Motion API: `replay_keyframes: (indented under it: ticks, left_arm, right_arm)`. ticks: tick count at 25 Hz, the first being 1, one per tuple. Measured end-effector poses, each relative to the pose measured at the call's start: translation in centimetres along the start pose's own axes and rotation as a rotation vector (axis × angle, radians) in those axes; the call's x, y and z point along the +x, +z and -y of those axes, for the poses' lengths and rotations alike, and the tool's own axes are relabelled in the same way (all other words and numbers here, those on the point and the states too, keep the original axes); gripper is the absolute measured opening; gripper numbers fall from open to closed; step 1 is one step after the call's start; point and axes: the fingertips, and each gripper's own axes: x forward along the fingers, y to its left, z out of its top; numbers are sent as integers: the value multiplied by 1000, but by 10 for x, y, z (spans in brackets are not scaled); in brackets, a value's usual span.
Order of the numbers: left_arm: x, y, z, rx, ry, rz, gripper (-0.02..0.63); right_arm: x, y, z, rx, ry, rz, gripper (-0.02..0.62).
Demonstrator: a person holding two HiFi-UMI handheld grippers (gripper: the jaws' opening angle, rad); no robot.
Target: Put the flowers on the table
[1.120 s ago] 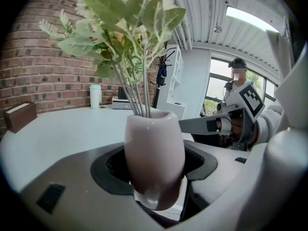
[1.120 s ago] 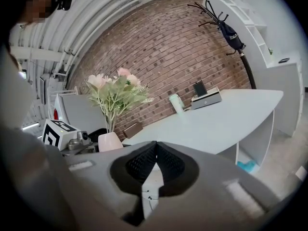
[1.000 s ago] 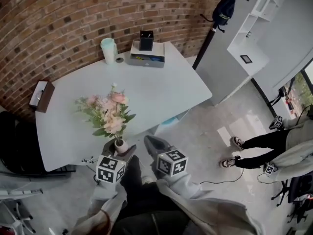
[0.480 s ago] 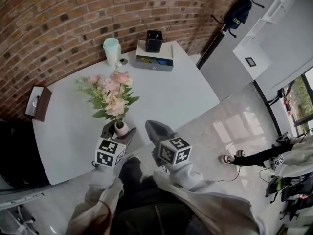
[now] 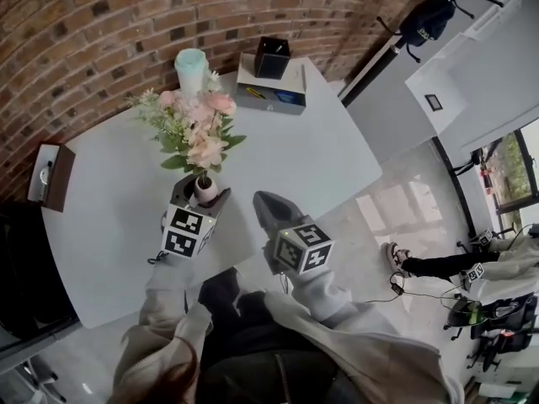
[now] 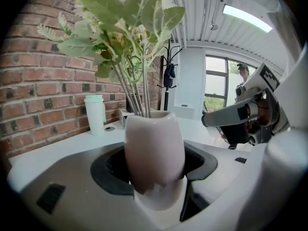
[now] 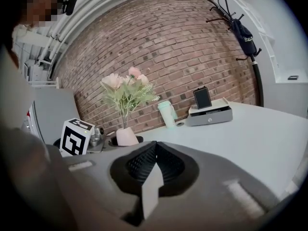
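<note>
In the head view, the left gripper (image 5: 202, 199) pinches a small pale pink vase (image 5: 205, 187) over the near edge of the white table (image 5: 320, 158). The flowers (image 5: 195, 129) in it are pink and cream with green leaves, and they stand upright. The right gripper (image 5: 268, 209) is near, at the same edge. In the left gripper view, both pads press on the vase's sides, and thin green stems rise from its mouth. In the right gripper view, the jaws are pressed together and hold nothing.
</note>
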Motion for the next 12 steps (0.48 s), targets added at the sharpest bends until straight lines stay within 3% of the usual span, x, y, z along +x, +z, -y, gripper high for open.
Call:
replay_keyframes:
  ticks: [5, 12]
  left_arm:
    - [23, -9, -10, 58, 17, 6, 276]
    - [43, -25, -17, 50, 27, 39, 276]
  right_arm:
    - [18, -11, 12, 15, -22, -20, 0]
    - [19, -31, 23, 25, -51, -58, 0]
